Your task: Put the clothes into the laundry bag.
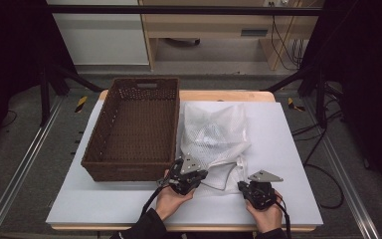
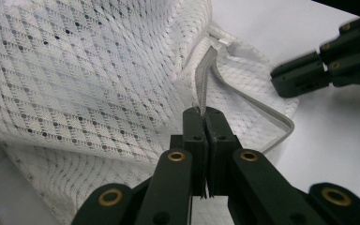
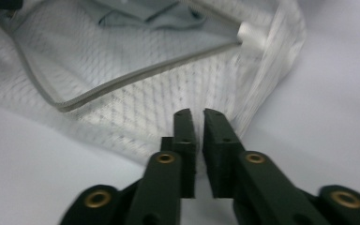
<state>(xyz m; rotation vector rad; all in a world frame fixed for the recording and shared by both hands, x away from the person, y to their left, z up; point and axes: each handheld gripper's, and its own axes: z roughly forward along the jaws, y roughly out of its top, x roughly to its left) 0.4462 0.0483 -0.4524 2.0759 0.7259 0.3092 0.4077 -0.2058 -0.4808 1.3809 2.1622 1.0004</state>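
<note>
The left tongs (image 2: 205, 117) pinched the mesh laundry bag (image 1: 213, 132)'s zipper tape (image 2: 205, 72) taut at 12 o'clock, while the right tongs (image 3: 198, 117), slightly parted, held nothing.

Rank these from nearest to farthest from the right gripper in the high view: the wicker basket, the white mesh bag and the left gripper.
1. The white mesh bag: its near edge lies just ahead of the right gripper.
2. The left gripper: off to its left, clamped on the bag's edge strip.
3. The wicker basket: farther left, beyond the left gripper.
</note>
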